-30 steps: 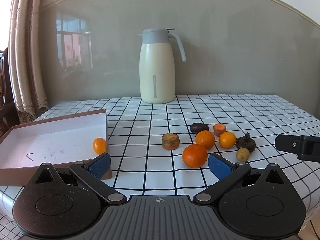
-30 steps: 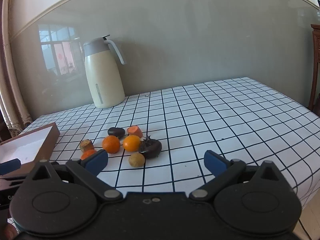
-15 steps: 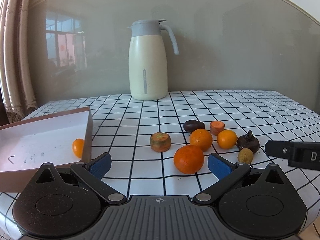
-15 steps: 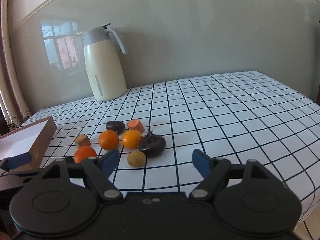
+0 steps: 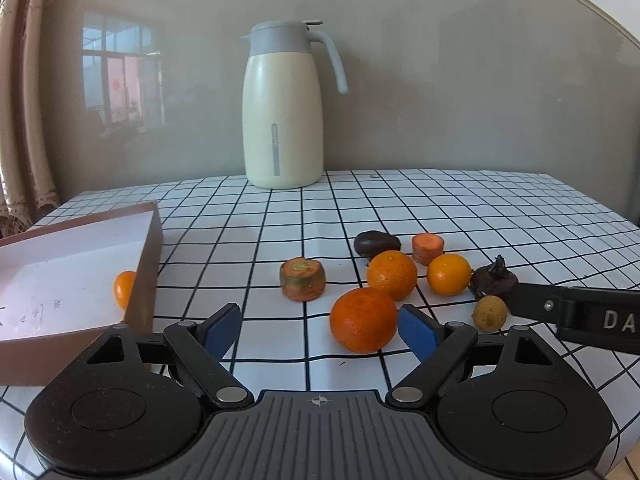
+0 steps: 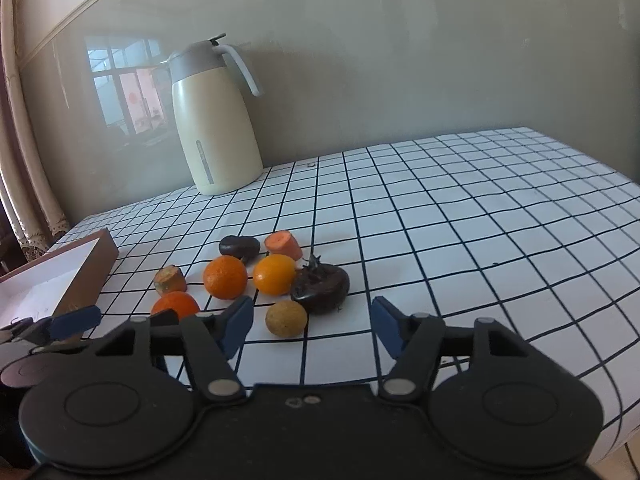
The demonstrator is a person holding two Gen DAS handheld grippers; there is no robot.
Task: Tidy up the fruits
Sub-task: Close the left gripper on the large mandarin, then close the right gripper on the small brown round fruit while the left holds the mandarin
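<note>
The left hand-held gripper [image 5: 318,330] is seen with its jaws apart, having just been closing; the nearest orange [image 5: 363,320] lies just ahead of its right blue pad [image 5: 416,333], and whether the two touch cannot be told from this angle. The right hand-held gripper [image 6: 310,326] is held half-wide, its jaws having also just been closing, with the small tan fruit [image 6: 286,318] just ahead of the gap, ungripped. Further out, two more oranges [image 5: 392,275], a dark wrinkled fruit [image 6: 320,286] and two carrot stubs [image 5: 302,279] are clustered mid-desk. The open box [image 5: 146,272] is set at the left edge of the desk [image 6: 500,232], one small orange [image 5: 125,288] inside against its wall. Wide bare cloth is left to the right, up to the desk's far edge.
</note>
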